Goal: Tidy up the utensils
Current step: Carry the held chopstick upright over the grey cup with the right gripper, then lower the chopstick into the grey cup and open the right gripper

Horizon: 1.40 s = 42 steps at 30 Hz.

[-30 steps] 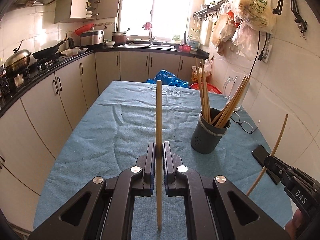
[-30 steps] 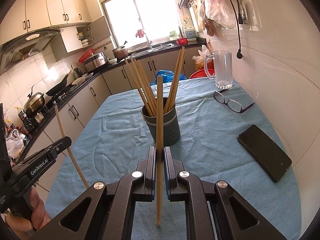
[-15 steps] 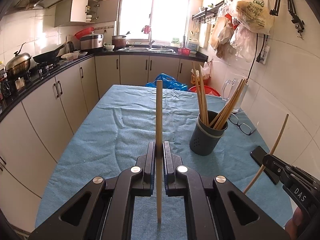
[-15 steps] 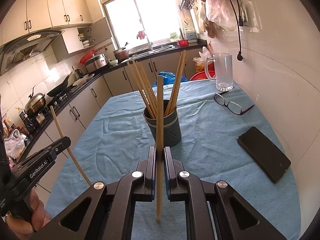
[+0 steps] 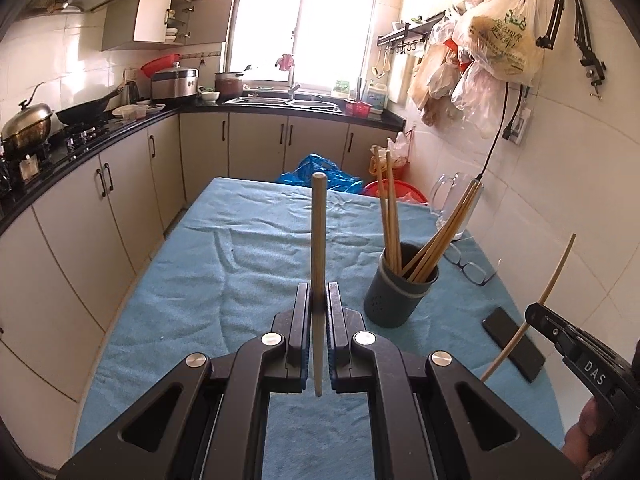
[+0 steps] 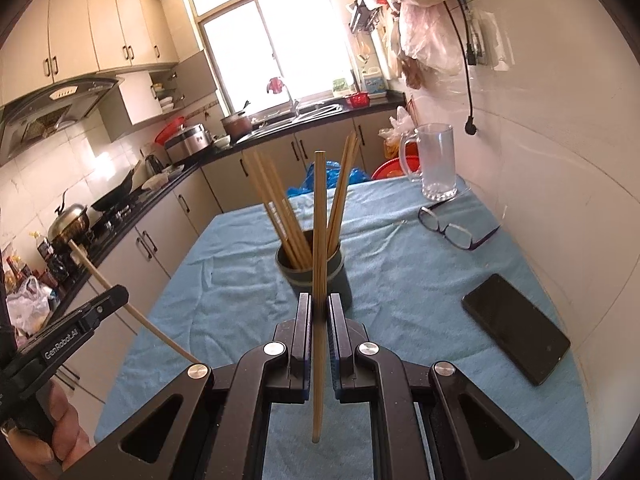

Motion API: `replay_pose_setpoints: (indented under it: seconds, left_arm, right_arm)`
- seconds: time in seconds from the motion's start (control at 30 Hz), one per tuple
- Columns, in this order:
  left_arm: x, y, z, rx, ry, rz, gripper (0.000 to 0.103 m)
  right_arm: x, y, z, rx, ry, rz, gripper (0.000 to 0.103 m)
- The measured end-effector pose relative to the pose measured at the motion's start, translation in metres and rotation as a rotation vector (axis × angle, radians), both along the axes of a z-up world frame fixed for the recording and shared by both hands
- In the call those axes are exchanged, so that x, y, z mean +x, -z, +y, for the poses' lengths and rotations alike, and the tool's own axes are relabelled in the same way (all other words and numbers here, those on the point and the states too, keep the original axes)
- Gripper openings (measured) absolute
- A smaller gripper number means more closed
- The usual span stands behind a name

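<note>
My left gripper is shut on a wooden chopstick that stands upright above the blue cloth. The dark grey utensil cup with several chopsticks stands to its right. My right gripper is shut on another chopstick, upright, directly in front of the cup. The right gripper also shows at the right edge of the left wrist view, and the left gripper at the left of the right wrist view.
A black phone, glasses and a glass mug lie on the blue tablecloth near the tiled wall on the right. Kitchen cabinets and a counter run along the left and far side.
Both grippers have risen and tilted a little, so the cup sits lower in each view. Each still holds its chopstick.
</note>
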State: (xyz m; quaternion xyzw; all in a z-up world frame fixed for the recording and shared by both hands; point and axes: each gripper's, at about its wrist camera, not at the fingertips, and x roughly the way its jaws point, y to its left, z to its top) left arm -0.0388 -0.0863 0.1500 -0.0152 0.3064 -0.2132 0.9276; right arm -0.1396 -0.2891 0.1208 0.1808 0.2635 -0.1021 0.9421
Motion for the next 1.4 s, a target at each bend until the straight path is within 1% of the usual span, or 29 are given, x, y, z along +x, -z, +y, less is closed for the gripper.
replay_pose_setpoints:
  seconds: [0.2,0.27,0.47,0.57,0.67,0.77,0.87,0.97,1.07,1.17,1.4]
  left_arm:
    - [0.017,-0.024,-0.007,-0.041,0.035,0.013,0.007]
    - [0.022,-0.034,-0.011,-0.052,0.051,0.008,0.007]
    - [0.037,-0.07,-0.024,-0.096,0.082,-0.023,0.007]
    - [0.045,-0.087,-0.031,-0.121,0.082,-0.052,0.007]
    - [0.053,-0.099,-0.039,-0.145,0.093,-0.065,0.007]
    - [0.064,-0.106,-0.051,-0.147,0.091,-0.077,0.007]
    - [0.078,-0.104,-0.062,-0.162,0.097,-0.063,0.007]
    - [0.093,-0.096,-0.075,-0.18,0.104,-0.039,0.007]
    - [0.105,-0.08,-0.086,-0.177,0.114,-0.012,0.007]
    - [0.115,-0.061,-0.096,-0.168,0.121,0.021,0.007]
    - [0.122,-0.023,-0.106,-0.133,0.129,0.059,0.007]
  right_arm:
    - [0.006,-0.019,-0.018,0.001,0.024,-0.033,0.008]
    - [0.009,-0.03,-0.025,0.0,0.036,-0.057,0.008]
    - [0.024,-0.06,-0.039,0.004,0.067,-0.122,0.008]
    - [0.035,-0.074,-0.045,0.009,0.086,-0.165,0.008]
    - [0.046,-0.083,-0.047,0.002,0.102,-0.194,0.008]
    - [0.062,-0.088,-0.049,-0.011,0.111,-0.208,0.008]
    - [0.078,-0.089,-0.05,-0.01,0.113,-0.213,0.008]
    - [0.09,-0.086,-0.053,-0.013,0.118,-0.216,0.008]
    - [0.102,-0.078,-0.056,-0.009,0.116,-0.201,0.008]
    - [0.114,-0.063,-0.058,-0.005,0.105,-0.169,0.008]
    - [0.125,-0.031,-0.058,0.01,0.078,-0.107,0.008]
